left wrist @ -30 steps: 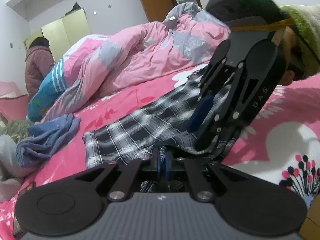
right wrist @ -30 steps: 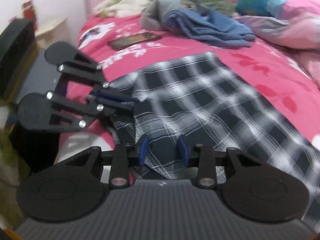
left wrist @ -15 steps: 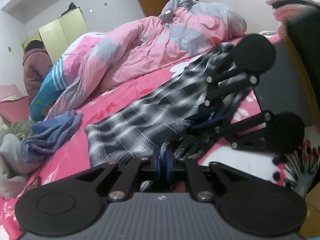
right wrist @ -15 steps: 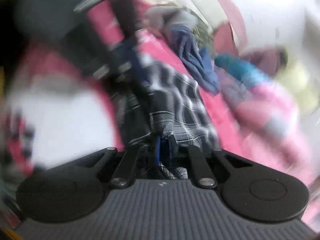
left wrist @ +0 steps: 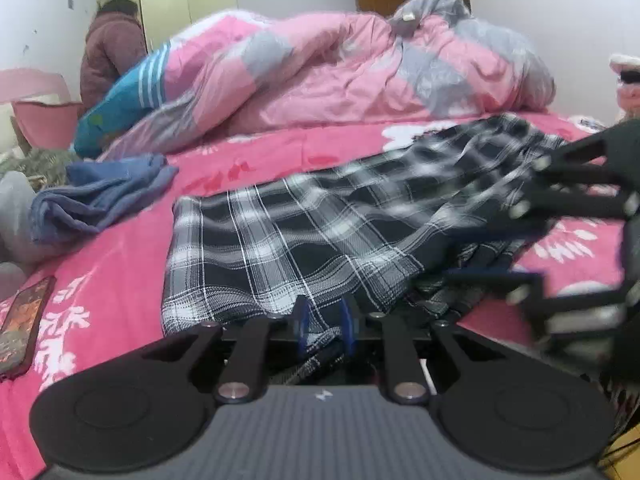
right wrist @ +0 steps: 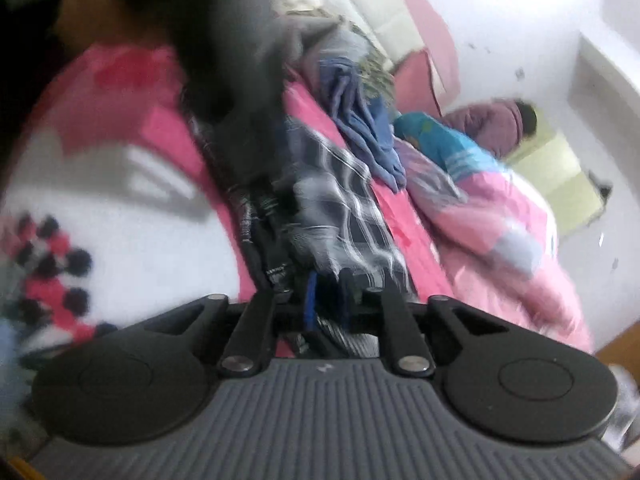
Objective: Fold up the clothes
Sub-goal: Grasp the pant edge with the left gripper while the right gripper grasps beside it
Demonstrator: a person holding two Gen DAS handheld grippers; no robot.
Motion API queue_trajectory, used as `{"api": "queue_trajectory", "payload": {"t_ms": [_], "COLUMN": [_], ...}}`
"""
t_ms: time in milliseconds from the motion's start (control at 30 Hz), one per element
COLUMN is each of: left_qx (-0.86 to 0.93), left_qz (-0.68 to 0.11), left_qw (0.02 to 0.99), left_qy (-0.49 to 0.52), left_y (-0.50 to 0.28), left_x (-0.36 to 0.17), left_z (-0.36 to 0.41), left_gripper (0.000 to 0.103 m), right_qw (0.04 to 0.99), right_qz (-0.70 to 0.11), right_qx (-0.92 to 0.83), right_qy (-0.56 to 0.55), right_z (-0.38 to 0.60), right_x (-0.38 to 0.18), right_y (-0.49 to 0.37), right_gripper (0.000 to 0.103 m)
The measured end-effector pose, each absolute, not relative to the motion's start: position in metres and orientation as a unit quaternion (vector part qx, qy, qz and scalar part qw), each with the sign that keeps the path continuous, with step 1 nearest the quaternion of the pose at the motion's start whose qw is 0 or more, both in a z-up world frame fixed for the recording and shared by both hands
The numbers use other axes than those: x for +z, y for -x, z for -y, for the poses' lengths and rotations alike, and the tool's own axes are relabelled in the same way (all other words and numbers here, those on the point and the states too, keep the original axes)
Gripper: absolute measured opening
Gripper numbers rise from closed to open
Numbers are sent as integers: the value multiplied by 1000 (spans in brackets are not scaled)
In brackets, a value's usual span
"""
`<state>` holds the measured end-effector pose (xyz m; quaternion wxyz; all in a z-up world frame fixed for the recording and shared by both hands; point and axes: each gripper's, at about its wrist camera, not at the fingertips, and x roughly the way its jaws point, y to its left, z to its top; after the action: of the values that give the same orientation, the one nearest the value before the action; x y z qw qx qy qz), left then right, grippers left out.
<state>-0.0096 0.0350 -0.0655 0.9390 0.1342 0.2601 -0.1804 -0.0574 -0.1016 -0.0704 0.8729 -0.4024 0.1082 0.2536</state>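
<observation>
A black and white plaid garment lies spread on the pink bed sheet. My left gripper is at its near edge, blue pads slightly apart with plaid cloth between them. My right gripper has a bunched part of the same plaid garment between its nearly closed blue pads; that view is tilted and blurred. The right gripper also shows, blurred, at the right of the left wrist view, over the garment's right end.
A crumpled blue garment and grey cloth lie at the left. A phone lies at the bed's left edge. A pink and grey quilt is heaped behind. A person stands by a cupboard at the back.
The left gripper's pads have parted slightly. The right gripper closed on the plaid cloth and swung to the right, tilting. The garment now lies flatter and wider.
</observation>
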Motion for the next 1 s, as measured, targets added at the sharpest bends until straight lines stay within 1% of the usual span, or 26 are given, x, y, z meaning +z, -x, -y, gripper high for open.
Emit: {"api": "queue_trajectory", "payload": {"t_ms": [100,133,233,267,300,333,367,400,433,633,833,1000], "left_qx": [-171,-167,-155,-151,-145,-139,-132,-125,-118,-89,-73,-65], "left_qz": [-257,-255,-253,-253,-254,-256,-262,-264,-266,-276,-270,-274], "left_qw": [940,941,943,943,944,944,943,945,946,953,955,956], "left_qy": [-146,-149,-152,-154,-155,-155,-155,-149,-143,-89,-96,-80], "left_y": [16,17,21,22,23,23,23,23,23,21,24,22], "left_x": [-66,-67,-69,-70,-70,-70,-70,-70,-70,-70,-71,-71], "left_z": [-33,-32,-29,-28,-27,-26,-25,-26,-27,-33,-27,-29], "left_gripper": [19,20,20,21,25,27,32,35,36,40,41,44], "right_qw": [900,914,925,926,926,925,923,920,923,930,928,928], "right_qz": [-132,-145,-197,-214,-231,-248,-264,-280,-278,-254,-253,-254], "right_qx": [256,265,271,272,272,273,273,273,266,266,273,271], "right_qy": [328,270,182,153,124,94,65,36,27,22,11,15], "right_z": [118,131,132,132,132,132,132,132,132,139,140,137], "right_x": [-53,-44,-49,-51,-53,-56,-58,-60,-69,-75,-75,-75], "right_y": [58,54,30,22,14,6,-2,-10,-7,7,1,0], "right_gripper": [16,16,16,16,18,23,29,30,31,31,32,32]}}
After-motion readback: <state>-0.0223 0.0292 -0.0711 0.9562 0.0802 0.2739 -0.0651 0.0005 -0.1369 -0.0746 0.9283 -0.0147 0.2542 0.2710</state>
